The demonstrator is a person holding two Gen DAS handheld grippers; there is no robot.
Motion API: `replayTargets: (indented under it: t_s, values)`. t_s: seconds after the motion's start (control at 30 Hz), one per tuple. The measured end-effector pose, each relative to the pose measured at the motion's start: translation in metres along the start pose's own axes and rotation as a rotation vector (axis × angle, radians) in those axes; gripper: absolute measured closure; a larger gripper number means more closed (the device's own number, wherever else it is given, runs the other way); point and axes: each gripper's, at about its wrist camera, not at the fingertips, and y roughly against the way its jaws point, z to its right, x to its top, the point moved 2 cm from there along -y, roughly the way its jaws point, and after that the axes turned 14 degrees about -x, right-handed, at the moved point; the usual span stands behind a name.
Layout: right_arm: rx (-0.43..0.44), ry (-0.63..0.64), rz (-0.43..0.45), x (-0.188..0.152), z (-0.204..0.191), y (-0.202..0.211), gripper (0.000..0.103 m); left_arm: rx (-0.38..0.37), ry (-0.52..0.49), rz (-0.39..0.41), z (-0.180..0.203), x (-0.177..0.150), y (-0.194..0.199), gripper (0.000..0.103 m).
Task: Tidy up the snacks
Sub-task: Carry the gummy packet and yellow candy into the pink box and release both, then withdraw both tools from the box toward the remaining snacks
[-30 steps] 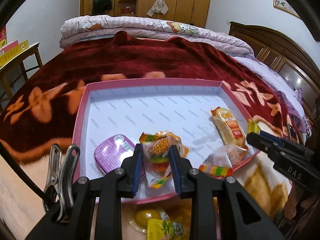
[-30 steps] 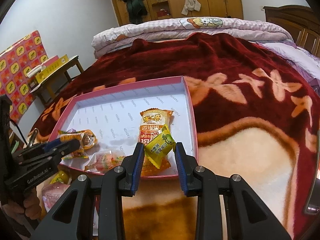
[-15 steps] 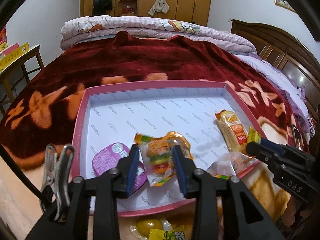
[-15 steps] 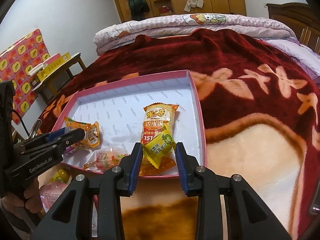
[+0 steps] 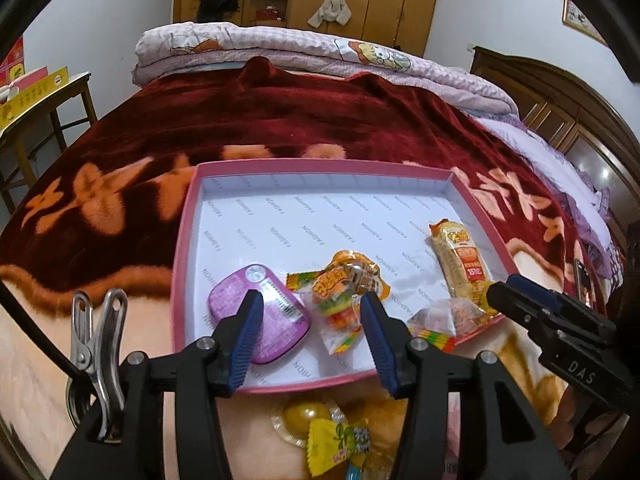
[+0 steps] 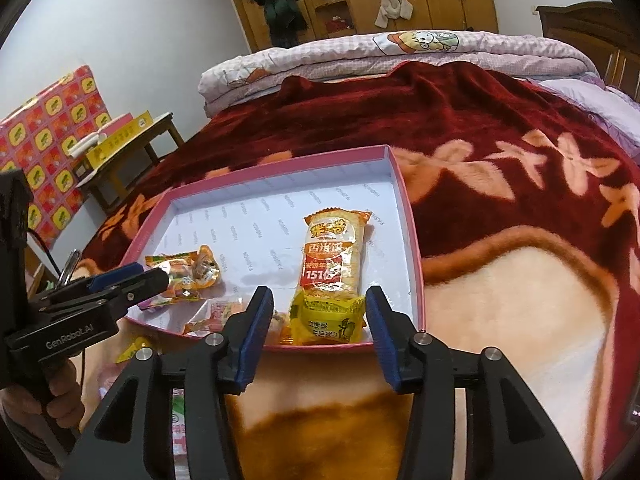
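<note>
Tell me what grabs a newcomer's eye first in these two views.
The pink tray on the dark red blanket, with snack packets clustered at its near edge. The left gripper, just opened, straddles a gummy burger packet; the right gripper, likewise just opened, flanks a yellow candy packet.

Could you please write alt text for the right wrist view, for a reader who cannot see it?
The right gripper, jaws just opened, hovers over a yellow candy packet lying free in a pink tray on a red blanket. An orange rice cracker pack lies behind it.
</note>
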Motion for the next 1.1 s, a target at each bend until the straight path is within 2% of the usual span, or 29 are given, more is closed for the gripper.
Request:
replayTargets:
  t_s: [0.23, 0.6, 1.1]
  values:
    - [0.03, 0.01, 0.027, 0.001, -0.007, 0.015, 0.047, 0.007, 0.004, 0.02, 0.0, -0.002, 0.019, 0.05]
    - [0.081, 0.024, 0.025, -0.009, -0.016, 0.035, 0.047, 0.018, -0.004, 0.008, 0.003, -0.013, 0.036, 0.05]
    - [0.071, -0.003, -0.007, -0.031, -0.006, 0.047, 0.047, 0.02, 0.008, -0.009, 0.004, -0.033, 0.051, 0.05]
